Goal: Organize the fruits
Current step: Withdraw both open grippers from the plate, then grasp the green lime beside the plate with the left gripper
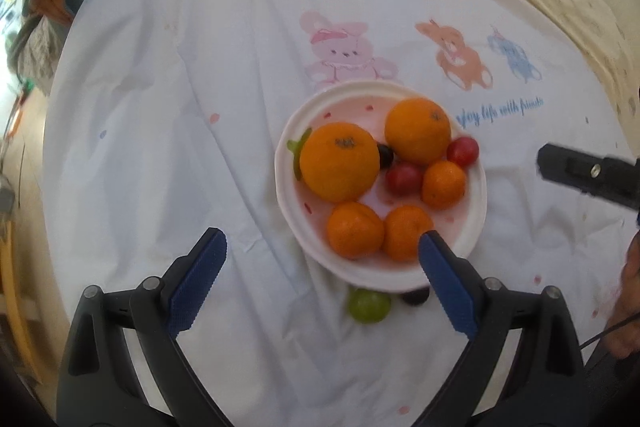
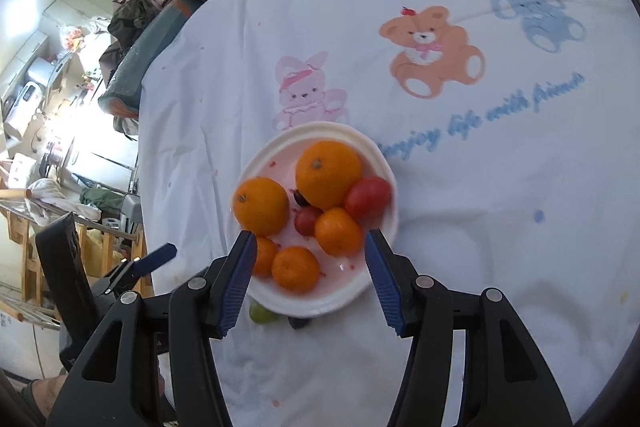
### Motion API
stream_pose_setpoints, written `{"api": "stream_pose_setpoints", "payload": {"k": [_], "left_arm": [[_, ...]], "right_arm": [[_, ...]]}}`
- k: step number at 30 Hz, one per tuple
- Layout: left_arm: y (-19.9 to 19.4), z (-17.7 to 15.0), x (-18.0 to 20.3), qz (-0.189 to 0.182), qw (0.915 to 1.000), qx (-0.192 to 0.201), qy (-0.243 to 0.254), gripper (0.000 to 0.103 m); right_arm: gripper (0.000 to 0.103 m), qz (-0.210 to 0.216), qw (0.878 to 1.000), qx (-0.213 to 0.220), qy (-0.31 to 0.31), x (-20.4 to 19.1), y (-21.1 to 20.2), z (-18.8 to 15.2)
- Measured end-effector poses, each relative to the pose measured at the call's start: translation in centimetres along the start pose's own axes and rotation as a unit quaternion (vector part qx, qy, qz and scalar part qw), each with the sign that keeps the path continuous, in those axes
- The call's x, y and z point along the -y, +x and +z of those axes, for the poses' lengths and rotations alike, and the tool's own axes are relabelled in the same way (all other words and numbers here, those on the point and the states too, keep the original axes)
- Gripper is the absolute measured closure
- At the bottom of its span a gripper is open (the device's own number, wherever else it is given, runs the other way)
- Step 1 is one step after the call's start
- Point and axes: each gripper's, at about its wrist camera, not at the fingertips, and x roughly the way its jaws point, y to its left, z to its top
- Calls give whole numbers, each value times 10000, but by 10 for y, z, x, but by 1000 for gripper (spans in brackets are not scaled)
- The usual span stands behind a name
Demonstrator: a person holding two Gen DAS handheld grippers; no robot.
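Observation:
A white plate (image 1: 304, 107) (image 2: 384, 171) on the white cloth holds two big oranges (image 1: 340, 161) (image 2: 328, 173), three small mandarins (image 1: 355, 230) (image 2: 296, 269), two red cherry tomatoes (image 1: 405, 178) (image 2: 368, 197), a dark grape (image 1: 386, 154) and a green stem piece (image 1: 297, 147). A green grape (image 1: 369, 305) (image 2: 262, 314) and a dark grape (image 1: 416, 295) (image 2: 299, 323) lie on the cloth just in front of the plate. My left gripper (image 1: 322, 247) is open and empty above the plate's near edge. My right gripper (image 2: 310, 245) is open and empty over the plate's near side.
The cloth (image 1: 160, 107) has printed animals (image 2: 434, 51) and blue lettering. Piled clothes (image 2: 160, 11) lie at its far left edge. Beyond the left edge is a cluttered room with wooden furniture (image 2: 28, 247). The right gripper's body (image 1: 588, 175) shows at right in the left wrist view.

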Motion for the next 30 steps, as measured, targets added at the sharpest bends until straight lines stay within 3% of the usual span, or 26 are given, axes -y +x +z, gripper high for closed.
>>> {"api": "stream_pose_setpoints", "payload": {"k": [4, 6, 10, 13, 17, 23, 26, 30], "left_arm": [[7, -17, 6, -118, 9993, -188, 304, 10], [12, -26, 10, -154, 9984, -322, 441, 19], [25, -41, 23, -200, 9950, -618, 765, 26], [38, -47, 34, -261, 9911, -801, 1032, 40], [48, -48, 46, -138, 9873, -790, 1372, 54], [54, -42, 50, -230, 9863, -778, 1437, 57], [56, -39, 50, -209, 9856, -793, 1480, 77], [56, -39, 48, -231, 9857, -813, 1460, 77]], "right_arm": [[44, -84, 9998, 23, 159, 8, -15, -16], [44, -175, 9993, 44, 323, 14, -20, -27], [43, -241, 9977, 50, 634, 26, -25, -41], [43, -282, 9976, 88, 624, 26, -27, -44], [43, -299, 9981, 125, 526, 22, -26, -43], [43, -282, 9985, 65, 454, 20, -22, -42], [43, -275, 9986, 55, 451, 19, -22, -41], [43, -275, 9987, 66, 436, 18, -23, -41]]}}
